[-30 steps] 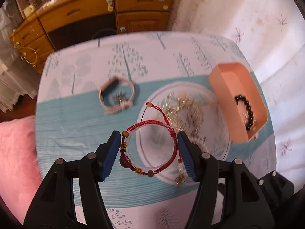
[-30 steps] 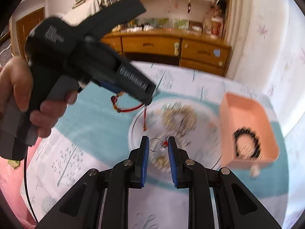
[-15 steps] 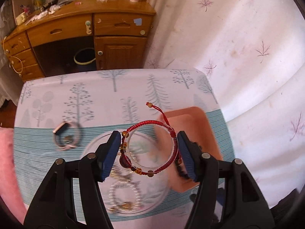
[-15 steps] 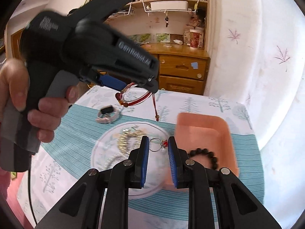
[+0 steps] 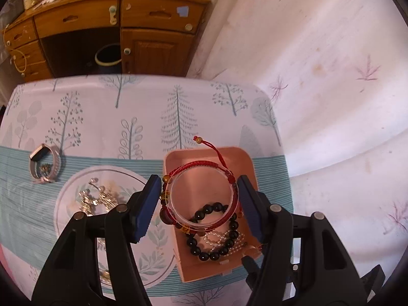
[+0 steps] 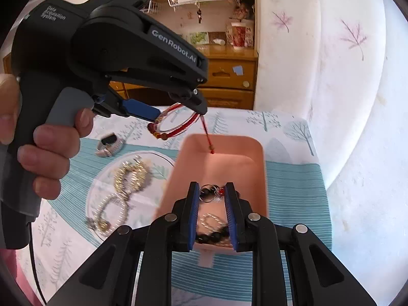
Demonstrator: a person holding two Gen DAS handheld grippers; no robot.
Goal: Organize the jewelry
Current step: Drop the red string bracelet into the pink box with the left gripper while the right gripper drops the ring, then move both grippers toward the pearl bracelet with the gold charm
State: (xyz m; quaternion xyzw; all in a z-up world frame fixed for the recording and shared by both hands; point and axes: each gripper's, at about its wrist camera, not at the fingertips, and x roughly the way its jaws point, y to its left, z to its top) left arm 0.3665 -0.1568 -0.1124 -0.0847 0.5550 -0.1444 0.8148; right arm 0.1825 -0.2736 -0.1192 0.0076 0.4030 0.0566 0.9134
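In the left wrist view, the left gripper holds a red braided bracelet wrapped on a clear ring, clamped across its width between the two blue pads, so the hoop faces the camera with its beaded section against the left pad and its knotted cord tail rising toward the upper left. The bracelet hangs above the open peach tray, apart from its floor. Inside the tray, nearer the camera, lie a black bead bracelet and a small pale pearl strand, touching each other. Just left of the tray, on the tree-patterned tablecloth, sits a clear round plate carrying a tangle of gold chains, and farther left a watch with a pale band rests on the cloth. Behind the table stands a wooden dresser. In the right wrist view, the right gripper is closed narrowly on a thin silver ring with a small red charm, pinched between its blue pads directly over the near half of the tray, where the black beads show below it. The left gripper appears at upper left, gripped by a hand, with the red bracelet held above the tray's far edge and its cord tail dangling into the tray. The gold chains lie on the plate beside the tray, somewhat blurred, and the watch lies beyond.
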